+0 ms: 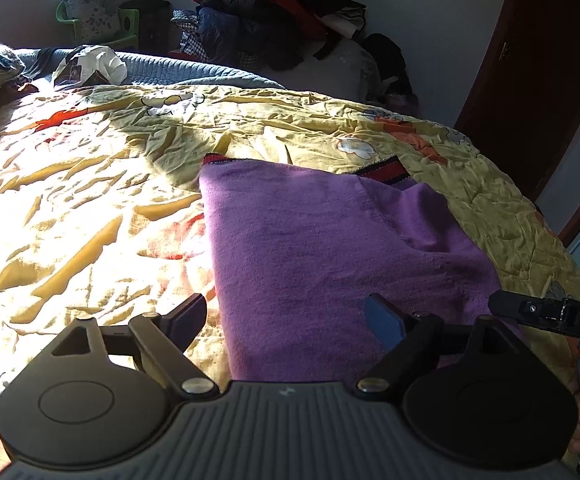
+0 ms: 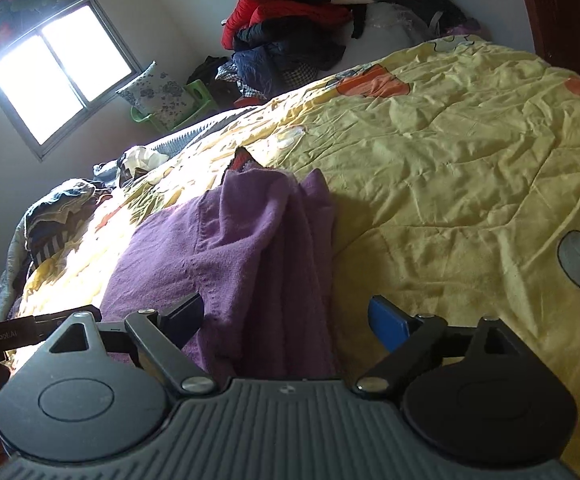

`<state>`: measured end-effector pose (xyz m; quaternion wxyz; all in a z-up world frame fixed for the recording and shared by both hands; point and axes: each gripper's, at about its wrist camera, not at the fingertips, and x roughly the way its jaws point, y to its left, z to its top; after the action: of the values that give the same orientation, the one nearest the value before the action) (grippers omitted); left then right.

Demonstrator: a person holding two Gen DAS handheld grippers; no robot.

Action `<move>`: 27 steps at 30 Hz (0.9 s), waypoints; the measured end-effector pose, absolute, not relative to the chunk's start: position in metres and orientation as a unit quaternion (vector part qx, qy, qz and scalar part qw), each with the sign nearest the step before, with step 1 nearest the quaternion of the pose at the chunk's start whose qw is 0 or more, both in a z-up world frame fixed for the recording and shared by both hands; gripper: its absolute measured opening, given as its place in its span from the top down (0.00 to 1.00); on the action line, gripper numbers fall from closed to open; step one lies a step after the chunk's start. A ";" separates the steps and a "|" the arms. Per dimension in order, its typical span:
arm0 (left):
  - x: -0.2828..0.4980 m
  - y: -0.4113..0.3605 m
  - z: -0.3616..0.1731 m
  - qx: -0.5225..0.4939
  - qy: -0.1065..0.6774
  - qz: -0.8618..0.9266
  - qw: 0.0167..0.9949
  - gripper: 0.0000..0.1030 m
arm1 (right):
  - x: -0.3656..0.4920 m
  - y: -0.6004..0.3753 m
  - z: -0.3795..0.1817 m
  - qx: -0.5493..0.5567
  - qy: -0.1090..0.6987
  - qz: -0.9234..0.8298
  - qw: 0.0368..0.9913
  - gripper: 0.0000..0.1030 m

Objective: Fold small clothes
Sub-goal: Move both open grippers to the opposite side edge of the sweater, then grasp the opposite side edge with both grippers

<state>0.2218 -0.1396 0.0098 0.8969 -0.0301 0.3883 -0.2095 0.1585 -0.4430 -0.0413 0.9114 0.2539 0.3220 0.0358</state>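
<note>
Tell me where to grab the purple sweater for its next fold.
Probably the near hem of the purple sweater, coming in low from the near edge. It lies flat on the yellow quilt, hem toward both open grippers, striped collar at the far end.

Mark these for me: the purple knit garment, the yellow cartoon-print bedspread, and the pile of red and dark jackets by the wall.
Purple knit garment (image 1: 310, 248), left wrist view, flat middle panel.
Yellow cartoon-print bedspread (image 2: 470, 168), right wrist view, bare wrinkled area right of garment.
Pile of red and dark jackets (image 2: 282, 20), right wrist view, red jacket on top.
</note>
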 end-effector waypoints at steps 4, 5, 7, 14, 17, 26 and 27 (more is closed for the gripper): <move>0.228 -0.109 -0.013 -0.129 0.437 -0.269 0.849 0.16 | 0.159 -0.453 -0.052 0.280 0.325 0.084 0.899 0.13; 0.232 -0.100 -0.021 -0.164 0.448 -0.281 0.833 0.16 | 0.160 -0.456 -0.052 0.283 0.324 0.095 0.898 0.13; 0.238 -0.086 -0.035 -0.225 0.457 -0.290 0.810 0.16 | 0.164 -0.460 -0.054 0.294 0.323 0.116 0.892 0.13; 0.255 -0.086 -0.049 -0.283 0.444 -0.335 0.781 0.14 | 0.201 -0.451 -0.061 0.333 0.323 0.198 0.863 0.13; 0.257 -0.093 -0.051 -0.286 0.431 -0.340 0.785 0.14 | 0.218 -0.440 -0.061 0.328 0.328 0.207 0.862 0.20; 0.257 -0.089 -0.041 -0.234 0.430 -0.316 0.813 0.73 | 0.219 -0.436 -0.070 0.395 0.354 0.163 0.832 0.70; 0.256 -0.088 -0.035 -0.226 0.422 -0.315 0.820 0.76 | 0.217 -0.435 -0.069 0.403 0.352 0.160 0.829 0.71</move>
<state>0.2557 -0.0876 -0.0350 0.8198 -0.2259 0.4216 -0.3149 0.2173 -0.4351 -0.0691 0.8294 0.4031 0.3519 0.1603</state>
